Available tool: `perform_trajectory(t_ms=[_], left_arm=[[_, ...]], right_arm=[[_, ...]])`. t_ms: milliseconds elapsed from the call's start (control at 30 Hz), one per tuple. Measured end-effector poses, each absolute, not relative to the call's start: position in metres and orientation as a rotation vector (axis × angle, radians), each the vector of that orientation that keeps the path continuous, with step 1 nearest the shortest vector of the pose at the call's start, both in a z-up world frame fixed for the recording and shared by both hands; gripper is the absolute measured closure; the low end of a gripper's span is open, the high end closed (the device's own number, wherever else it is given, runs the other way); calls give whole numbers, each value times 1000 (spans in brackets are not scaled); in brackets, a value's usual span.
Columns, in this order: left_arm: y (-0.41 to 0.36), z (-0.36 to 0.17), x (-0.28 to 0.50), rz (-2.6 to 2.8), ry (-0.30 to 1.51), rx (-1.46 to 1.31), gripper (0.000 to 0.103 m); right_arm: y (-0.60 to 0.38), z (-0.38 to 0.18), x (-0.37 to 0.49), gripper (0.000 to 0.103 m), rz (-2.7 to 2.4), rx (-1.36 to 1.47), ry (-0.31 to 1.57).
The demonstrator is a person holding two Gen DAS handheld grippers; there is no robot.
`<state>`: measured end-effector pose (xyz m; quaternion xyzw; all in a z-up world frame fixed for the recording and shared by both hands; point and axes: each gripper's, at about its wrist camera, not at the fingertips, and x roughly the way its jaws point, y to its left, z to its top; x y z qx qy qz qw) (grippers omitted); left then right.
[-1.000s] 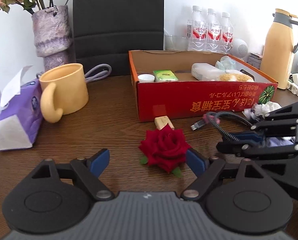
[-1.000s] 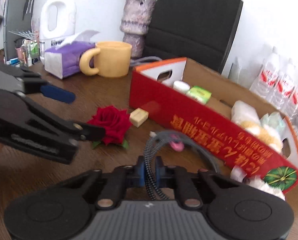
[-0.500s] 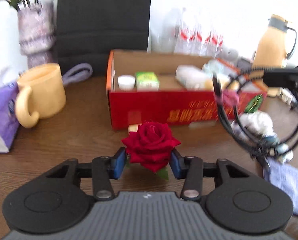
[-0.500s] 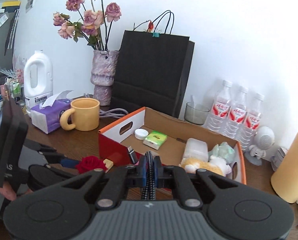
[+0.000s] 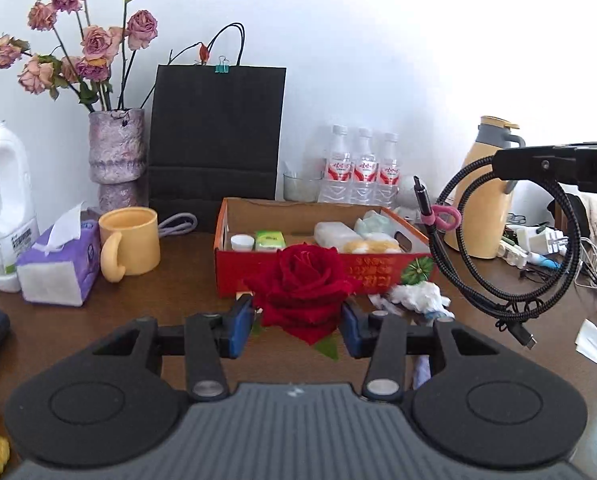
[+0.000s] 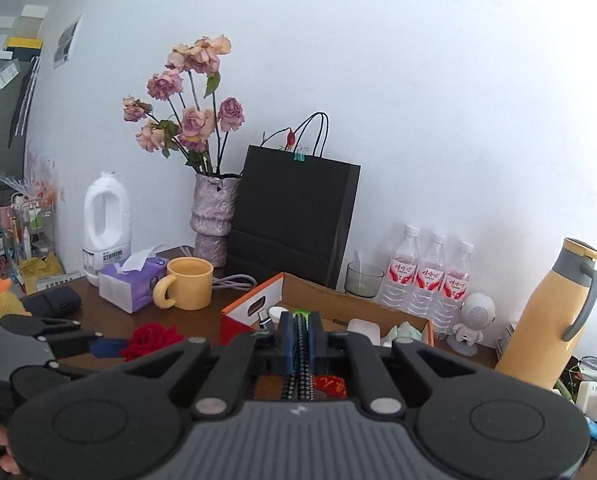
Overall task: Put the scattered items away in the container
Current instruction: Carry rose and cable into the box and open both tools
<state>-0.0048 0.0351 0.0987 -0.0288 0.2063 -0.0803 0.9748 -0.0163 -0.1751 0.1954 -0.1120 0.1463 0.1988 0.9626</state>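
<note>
My left gripper (image 5: 296,326) is shut on a red rose (image 5: 302,304) and holds it up in front of the red cardboard box (image 5: 378,274). My right gripper (image 6: 301,340) is shut on a coiled black braided cable (image 6: 301,364); in the left wrist view the cable (image 5: 510,248) hangs in a loop with a pink tie, to the right of the box and above the table. The box (image 6: 254,308) holds a white cap, a green packet, a white pack and other items. The rose (image 6: 150,338) and left gripper (image 6: 98,344) show at the left of the right wrist view.
A crumpled white tissue (image 5: 418,296) lies by the box's right front corner. A yellow mug (image 5: 132,246), purple tissue pack (image 5: 58,268), vase (image 5: 116,160), black bag (image 5: 216,136), water bottles (image 5: 362,172) and yellow thermos (image 5: 486,196) stand around. Chargers and wires (image 5: 546,244) lie at the right.
My left gripper closed on the rose and lifted it off the table. My right gripper lifted the cable high, to the right of the box. Both views rose.
</note>
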Motion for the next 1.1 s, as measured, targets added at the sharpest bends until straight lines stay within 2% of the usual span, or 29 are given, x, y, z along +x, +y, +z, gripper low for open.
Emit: perform_trajectory(t_ms=[233,433,733,1100], left_arm=[[25,86,-63,-170,413,-31,57],[19,93,-60,-187,411,-42,57],[7,140,39,-214,379,-29,57],[13,167,198,-209,495,-91,57]], right_arm=[[-185,150,-55,97,357,-147,389],[-194,131,-59,97,343,-116,430],[-182,168,21,97,327,-120,389],[-153,205,177,97,324,-79,410]])
